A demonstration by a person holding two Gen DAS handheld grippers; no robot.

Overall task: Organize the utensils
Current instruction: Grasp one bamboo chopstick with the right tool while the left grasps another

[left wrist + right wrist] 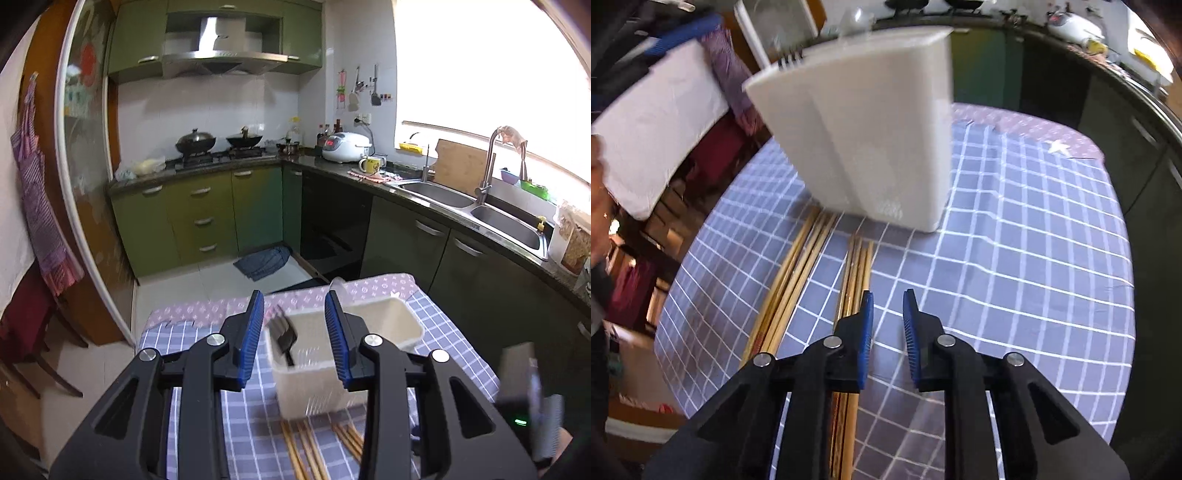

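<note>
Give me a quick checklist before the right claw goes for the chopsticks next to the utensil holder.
1. Right claw open and holding nothing: ok.
2. Chopsticks lying flat on the checked tablecloth, in two bundles: ok.
3. Right claw lined up with a bundle: not ok; the nearer bundle runs under its left finger, not between the fingers.
4. White utensil holder upright, with free compartments: ok; a black fork stands in one.
5. Left claw open and holding nothing: ok.
6. Chopstick tips free of the holder's base: cannot tell; the far ends reach right up to it.
</note>
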